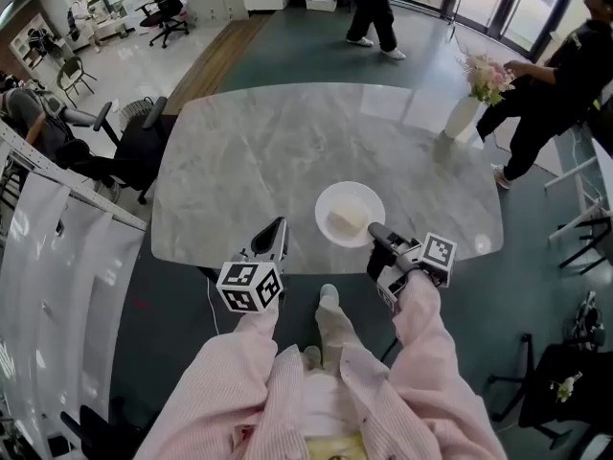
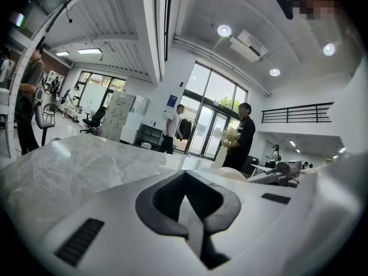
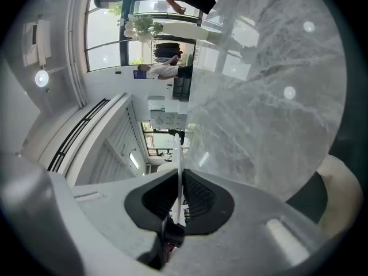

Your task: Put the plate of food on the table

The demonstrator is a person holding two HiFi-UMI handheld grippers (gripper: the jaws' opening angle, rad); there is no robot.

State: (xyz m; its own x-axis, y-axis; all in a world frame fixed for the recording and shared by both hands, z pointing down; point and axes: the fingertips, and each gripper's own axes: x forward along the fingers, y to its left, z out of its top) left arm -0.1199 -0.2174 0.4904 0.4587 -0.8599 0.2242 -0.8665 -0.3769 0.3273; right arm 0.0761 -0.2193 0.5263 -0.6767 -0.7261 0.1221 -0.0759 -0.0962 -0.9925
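Note:
A white plate (image 1: 350, 214) carrying a pale block of food (image 1: 348, 219) rests on the marble table (image 1: 278, 151) close to its near edge. My right gripper (image 1: 376, 233) is at the plate's right rim and is shut on it. In the right gripper view the rim (image 3: 177, 154) shows edge-on as a thin white line pinched between the jaws of the right gripper (image 3: 177, 194). My left gripper (image 1: 278, 228) hovers at the table's near edge, left of the plate, shut with nothing in it. In the left gripper view the jaws of the left gripper (image 2: 192, 211) meet over the tabletop (image 2: 86, 165).
A white vase of flowers (image 1: 476, 99) stands at the table's far right corner, next to a person in black (image 1: 560, 84). Another person (image 1: 375, 8) walks beyond the table. An office chair (image 1: 134, 147) and a white rack (image 1: 48, 218) are on the left.

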